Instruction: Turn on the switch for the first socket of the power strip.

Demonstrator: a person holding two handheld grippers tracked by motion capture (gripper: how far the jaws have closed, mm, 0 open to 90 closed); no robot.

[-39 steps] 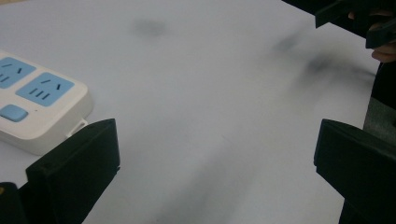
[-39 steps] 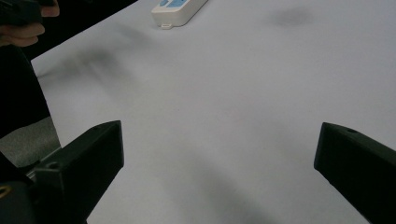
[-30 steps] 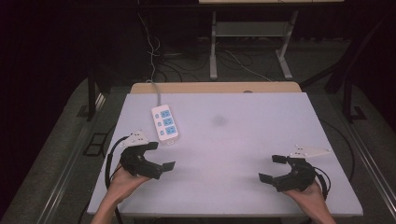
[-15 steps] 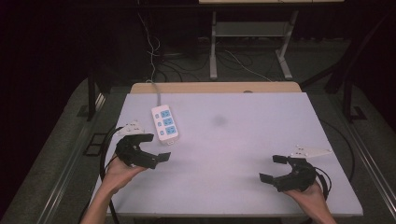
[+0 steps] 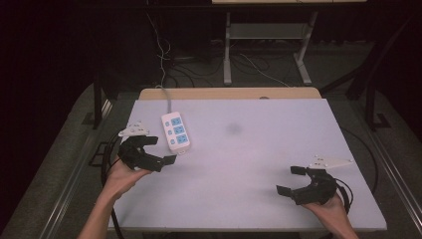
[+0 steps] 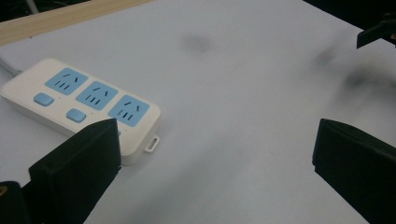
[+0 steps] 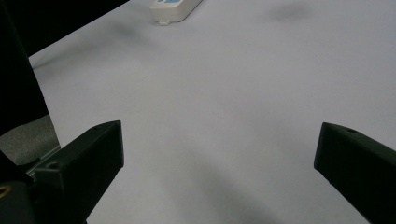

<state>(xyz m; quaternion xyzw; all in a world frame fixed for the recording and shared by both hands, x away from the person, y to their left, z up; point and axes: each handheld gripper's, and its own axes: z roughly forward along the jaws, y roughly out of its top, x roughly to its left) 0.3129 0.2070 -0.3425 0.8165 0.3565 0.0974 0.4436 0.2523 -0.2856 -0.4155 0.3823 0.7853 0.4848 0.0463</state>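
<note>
High view: left gripper point(image 5: 160, 150), jaws spread, has been moved up beside the power strip point(image 5: 176, 131); approach judged under way. Right gripper point(image 5: 293, 179), jaws spread, unmoved.

You are in a lab or recording studio, not a home. The plain white rectangular worktop point(image 5: 259, 149) stands on grey carpet floor point(image 5: 64, 164), black curtains hang behind, loose cables point(image 5: 254, 64) lie under a metal-legged bench point(image 5: 266, 45), and only a white power strip with blue sockets point(image 5: 175, 131) lies there.

power strip point(image 5: 176, 132) on table point(image 5: 259, 164), far left
</note>
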